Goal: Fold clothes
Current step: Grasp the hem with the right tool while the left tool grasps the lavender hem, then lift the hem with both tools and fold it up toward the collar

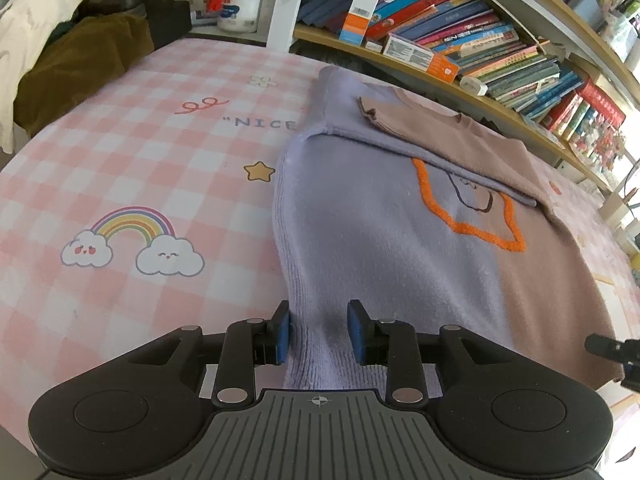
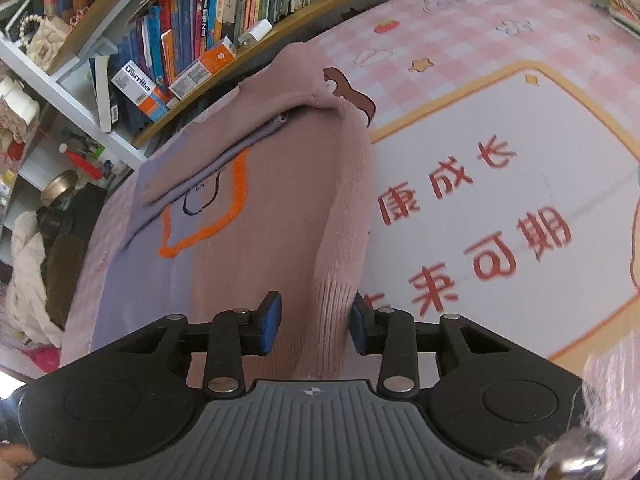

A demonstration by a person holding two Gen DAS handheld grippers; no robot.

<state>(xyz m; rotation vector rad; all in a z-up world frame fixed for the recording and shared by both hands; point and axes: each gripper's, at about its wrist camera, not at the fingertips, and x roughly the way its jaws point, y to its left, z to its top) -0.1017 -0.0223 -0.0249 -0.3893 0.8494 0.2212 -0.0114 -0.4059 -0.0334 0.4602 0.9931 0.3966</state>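
Two claws, each partly open, blue pads parted with knit between them. Left claw (image 1: pixel 319 330): a narrow gap; the lilac ribbed hem of the two-tone knitted sweater (image 1: pixel 384 240) lies between the pads, its left edge touching the left pad, the right pad standing clear of the cloth. Not pinched. Right claw (image 2: pixel 316 328): similar gap; a raised fold of the sweater's dusty-pink ribbed edge runs up between the pads, close to the right pad, apart from the left one. Whether the right pad presses it I cannot tell.

Sweater: half lilac, half pink, orange fuzzy outline (image 1: pixel 472 216) stitched on the chest, sleeves folded in across the body, lying flat on the tabletop. Tabletop cover: pink-and-white checked mat (image 1: pixel 140 160) printed with a rainbow between clouds (image 1: pixel 132 242) and a yellow star (image 1: pixel 259 171); near the right claw, a white panel with red characters (image 2: pixel 480 232).

Beyond: curved wooden bookshelf (image 1: pixel 500 64) crammed with coloured books; a brown garment heap (image 1: pixel 80 60) at far left.
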